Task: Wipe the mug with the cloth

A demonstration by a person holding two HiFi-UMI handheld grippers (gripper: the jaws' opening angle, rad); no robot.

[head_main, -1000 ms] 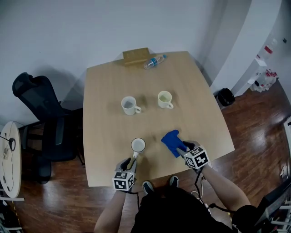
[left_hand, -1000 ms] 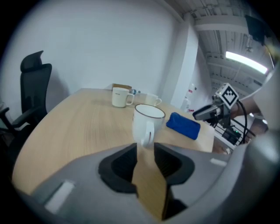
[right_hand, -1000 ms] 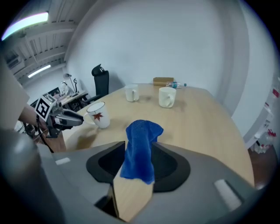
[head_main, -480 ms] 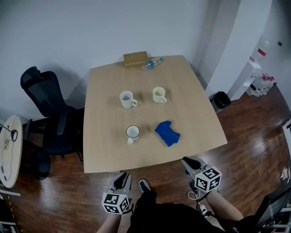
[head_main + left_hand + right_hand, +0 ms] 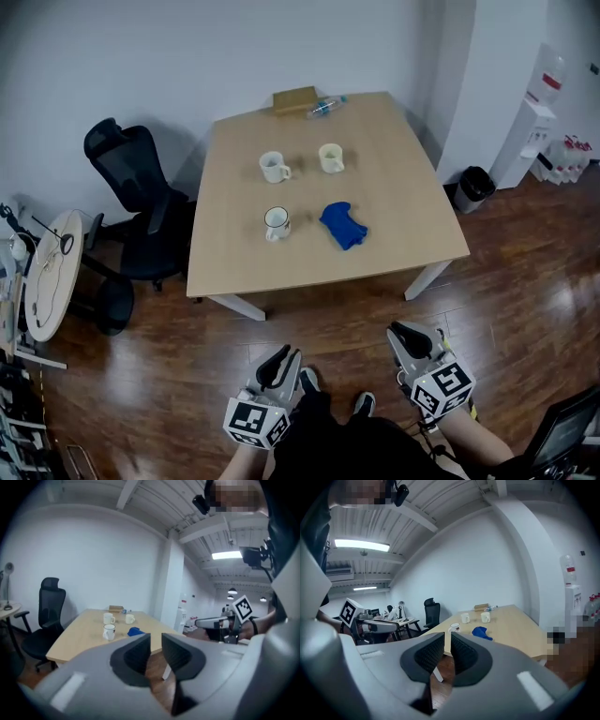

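The white mug with a dark rim point(image 5: 276, 222) stands upright on the wooden table point(image 5: 394, 187). The blue cloth point(image 5: 343, 225) lies crumpled just to its right. Both are far ahead in the gripper views, the mug point(image 5: 108, 632) left of the cloth point(image 5: 136, 631). My left gripper point(image 5: 281, 361) hangs over the floor, well short of the table; its jaws have just been closing and hold nothing, with only a slit between them. My right gripper point(image 5: 410, 337) is also back over the floor, shut and empty.
Two more white mugs point(image 5: 273, 167) point(image 5: 330, 157) stand farther back on the table. A plastic bottle point(image 5: 324, 107) and a cardboard box point(image 5: 294, 99) lie at its far edge. A black office chair point(image 5: 141, 206) is left of the table and a black bin point(image 5: 473, 187) is right of it.
Both grippers have drawn back from the mug and the cloth to over the floor, and their jaws have closed. The view has backed away, so the table now looks smaller and farther off.
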